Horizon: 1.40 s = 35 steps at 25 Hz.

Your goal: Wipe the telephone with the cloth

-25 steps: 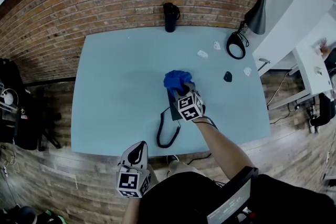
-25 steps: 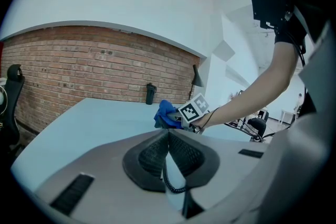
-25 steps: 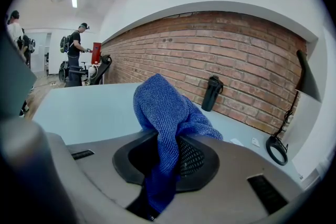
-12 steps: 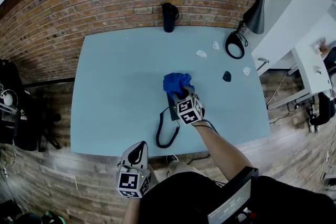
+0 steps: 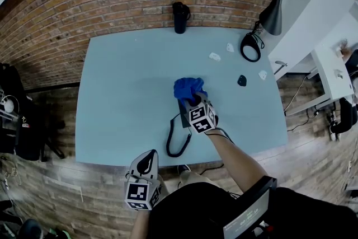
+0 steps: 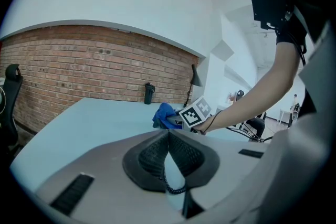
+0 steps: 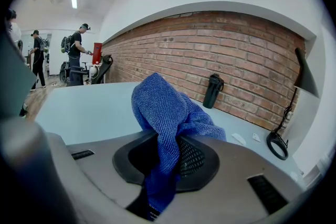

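Observation:
The blue cloth (image 5: 188,88) is bunched on the far end of the dark telephone (image 5: 183,107) in the middle of the pale blue table (image 5: 123,81). My right gripper (image 5: 193,99) is shut on the cloth, which hangs out between its jaws (image 7: 163,113) in the right gripper view. The phone's coiled black cord (image 5: 174,143) loops toward the table's near edge. My left gripper (image 5: 146,160) is held off the near edge, low and apart from the phone, jaws shut on nothing (image 6: 168,149). The left gripper view shows the cloth (image 6: 163,114) beside the right gripper's marker cube (image 6: 195,112).
A black bottle (image 5: 179,18) stands at the table's far edge by the brick wall. At the far right are a black lamp (image 5: 274,11) and its ring base (image 5: 251,47). Small white scraps (image 5: 216,57) and a small black object (image 5: 241,81) lie right of the phone.

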Available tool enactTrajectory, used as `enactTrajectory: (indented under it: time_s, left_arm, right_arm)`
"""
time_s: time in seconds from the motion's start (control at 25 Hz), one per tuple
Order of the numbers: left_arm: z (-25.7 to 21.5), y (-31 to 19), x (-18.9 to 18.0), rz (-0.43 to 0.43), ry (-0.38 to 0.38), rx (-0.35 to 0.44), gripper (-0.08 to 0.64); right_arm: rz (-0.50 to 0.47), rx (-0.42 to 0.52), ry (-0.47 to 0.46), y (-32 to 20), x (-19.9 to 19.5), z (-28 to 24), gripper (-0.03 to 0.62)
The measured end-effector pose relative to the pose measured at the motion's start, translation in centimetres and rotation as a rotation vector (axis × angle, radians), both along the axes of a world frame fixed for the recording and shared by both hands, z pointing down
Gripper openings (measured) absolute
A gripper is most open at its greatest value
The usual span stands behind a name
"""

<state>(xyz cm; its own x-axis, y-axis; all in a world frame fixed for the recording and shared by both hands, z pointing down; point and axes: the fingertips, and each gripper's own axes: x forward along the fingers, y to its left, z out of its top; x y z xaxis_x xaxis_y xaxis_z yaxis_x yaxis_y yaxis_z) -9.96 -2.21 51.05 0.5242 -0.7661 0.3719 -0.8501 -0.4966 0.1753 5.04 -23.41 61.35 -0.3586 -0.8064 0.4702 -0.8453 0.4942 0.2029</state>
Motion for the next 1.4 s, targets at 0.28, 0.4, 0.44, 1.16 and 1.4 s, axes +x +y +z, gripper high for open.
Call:
enactTrajectory:
  time_s: [0.28,0.4,0.44,1.16,1.4]
  left_arm:
    - [0.1,-0.1,0.2,0.008,-0.004,-0.003,0.018]
    - [0.3,0.0,0.4,0.012,-0.002,-0.008,0.018]
    - [0.4,0.0,0.5,0.013,-0.002,-0.011,0.018]
    - [0.4,-0.1,0.2,0.007,-0.001,-0.01,0.018]
    - [0.5,-0.1,0.1,0.006,0.001,-0.014,0.018]
  right_arm:
    - [-0.009,0.002,0.006,1.0,-0.1,0.5,0.077]
    - [-0.013,0.002,0.008,1.3,-0.1,0.6,0.077]
    - [-0.014,0.001,0.008,1.3,-0.1,0.7,0.077]
    - [0.001,0.015,0.018,2.1,-0.2,0.9,0.077]
    - [0.002,0.009,0.014,3.2,-0.3,1.5,0.077]
